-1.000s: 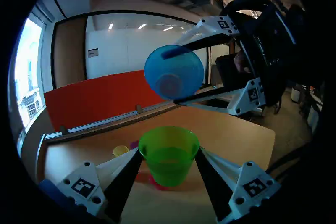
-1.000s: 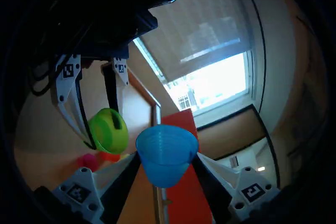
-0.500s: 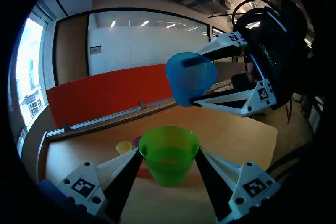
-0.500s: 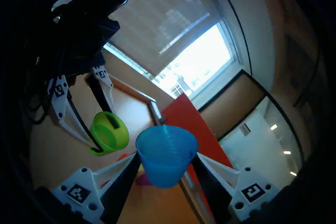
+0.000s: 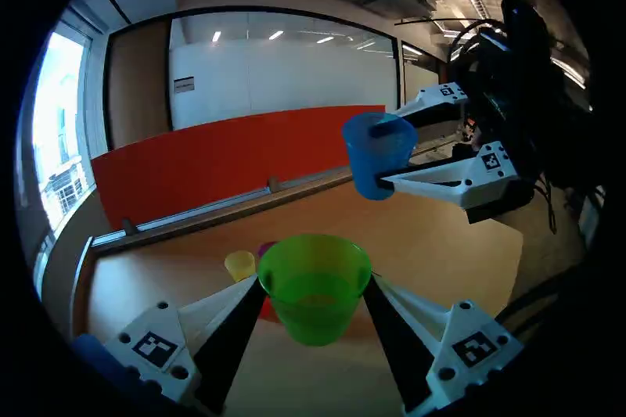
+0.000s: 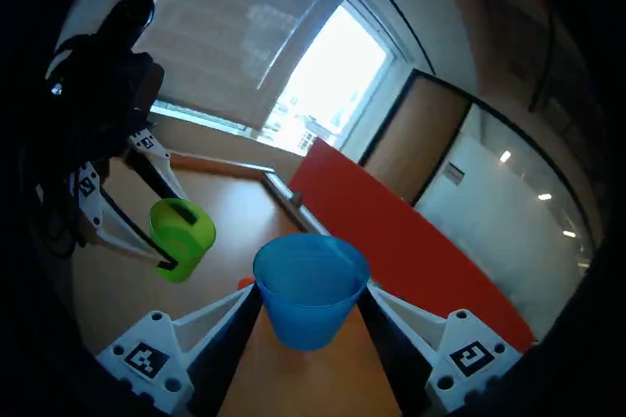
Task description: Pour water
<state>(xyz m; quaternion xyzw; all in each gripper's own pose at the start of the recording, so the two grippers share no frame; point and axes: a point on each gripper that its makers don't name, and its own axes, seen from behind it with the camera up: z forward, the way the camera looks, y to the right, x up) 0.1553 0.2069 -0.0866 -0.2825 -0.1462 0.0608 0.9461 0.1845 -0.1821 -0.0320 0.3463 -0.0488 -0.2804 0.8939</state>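
Blue plastic cup (image 6: 311,292): thin-walled, light, likely to flex or slip if you squeeze hard. It is upright in mid-air over the table (image 6: 235,221), with your right gripper (image 6: 311,303) clamped on its sides just below the rim, the sound place to grip. Green cup (image 5: 314,292): same kind, upright, clamped likewise in your left gripper (image 5: 313,300), well apart from the blue. Contents: cannot tell. Beyond: yellow cup (image 5: 239,264) on the table; red partition (image 5: 219,159).
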